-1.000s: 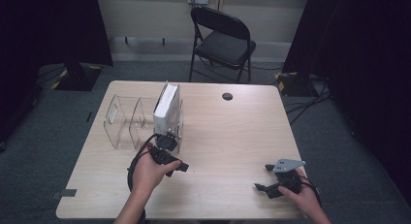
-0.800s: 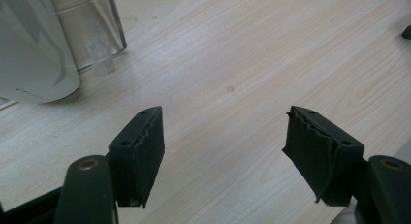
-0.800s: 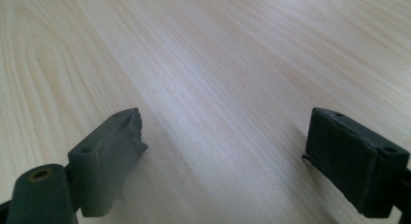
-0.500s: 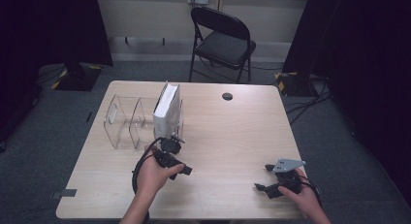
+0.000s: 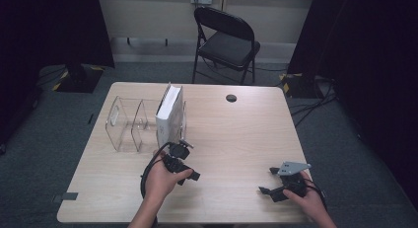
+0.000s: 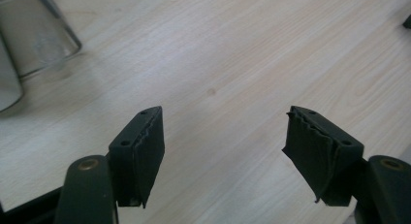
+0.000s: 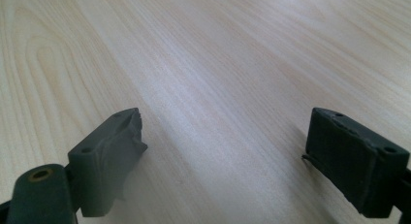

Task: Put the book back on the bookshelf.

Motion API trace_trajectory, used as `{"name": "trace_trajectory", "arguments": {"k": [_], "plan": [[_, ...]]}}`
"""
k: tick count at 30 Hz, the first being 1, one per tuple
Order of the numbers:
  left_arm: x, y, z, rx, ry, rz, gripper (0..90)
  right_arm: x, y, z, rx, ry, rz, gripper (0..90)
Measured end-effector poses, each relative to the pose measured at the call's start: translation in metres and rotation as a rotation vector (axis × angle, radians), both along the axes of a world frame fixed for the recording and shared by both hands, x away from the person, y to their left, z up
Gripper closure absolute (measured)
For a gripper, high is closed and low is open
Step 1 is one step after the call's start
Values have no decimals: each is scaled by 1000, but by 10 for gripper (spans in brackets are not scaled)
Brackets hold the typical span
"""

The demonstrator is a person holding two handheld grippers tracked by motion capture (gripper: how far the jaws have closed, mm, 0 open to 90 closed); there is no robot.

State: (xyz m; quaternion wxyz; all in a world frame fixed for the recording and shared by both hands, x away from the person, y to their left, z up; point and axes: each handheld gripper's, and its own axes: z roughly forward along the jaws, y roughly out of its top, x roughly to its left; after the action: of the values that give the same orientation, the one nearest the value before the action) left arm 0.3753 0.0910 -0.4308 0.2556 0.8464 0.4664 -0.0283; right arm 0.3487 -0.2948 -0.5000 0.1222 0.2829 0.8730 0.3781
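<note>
Holding a tool in each hand, I have both low over the bench (image 5: 236,134). My left tool (image 5: 190,161) sits at the near left of centre, just near of the rack (image 5: 129,123), with its cable looping round my left hand (image 5: 160,181). In the left gripper view its jaws stand wide apart with bare wood between them, and a corner of the clear rack shows at the far left (image 6: 39,35). My right tool (image 5: 268,181) is at the near right corner, well apart from the left one, with its grey plate (image 5: 293,167) on top and my right hand (image 5: 308,198) behind it. In the right gripper view its jaws are also wide apart, holding nothing, with plain wood grain between them (image 7: 223,112).

The clear rack stands on the left half of the bench, with upright dividers. A white book (image 5: 169,114) stands upright in its right-hand slot; the slots to the left hold nothing that I can see. A small dark disc (image 5: 230,97) lies on the far side of the bench, right of the rack and apart from it. Beyond the bench a black folding chair (image 5: 224,43) stands on the grey floor (image 5: 64,119), before a pale wall, with dark curtains (image 5: 49,25) on both sides and cables (image 5: 305,107) trailing on the floor at the far right.
</note>
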Motion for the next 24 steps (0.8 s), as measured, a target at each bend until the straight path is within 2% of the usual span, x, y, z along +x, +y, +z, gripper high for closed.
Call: {"name": "trace_trajectory", "arguments": {"k": [20,22,24], "plan": [[-1,-15,-16,-10,10,-32,293,0,0,0,0,1,-1,124],[-2,-17,-17,-22,15,-29,293,0,0,0,0,1,-1,124],[-2,-18,-19,-14,12,-38,292,0,0,0,0,0,-1,124]]}}
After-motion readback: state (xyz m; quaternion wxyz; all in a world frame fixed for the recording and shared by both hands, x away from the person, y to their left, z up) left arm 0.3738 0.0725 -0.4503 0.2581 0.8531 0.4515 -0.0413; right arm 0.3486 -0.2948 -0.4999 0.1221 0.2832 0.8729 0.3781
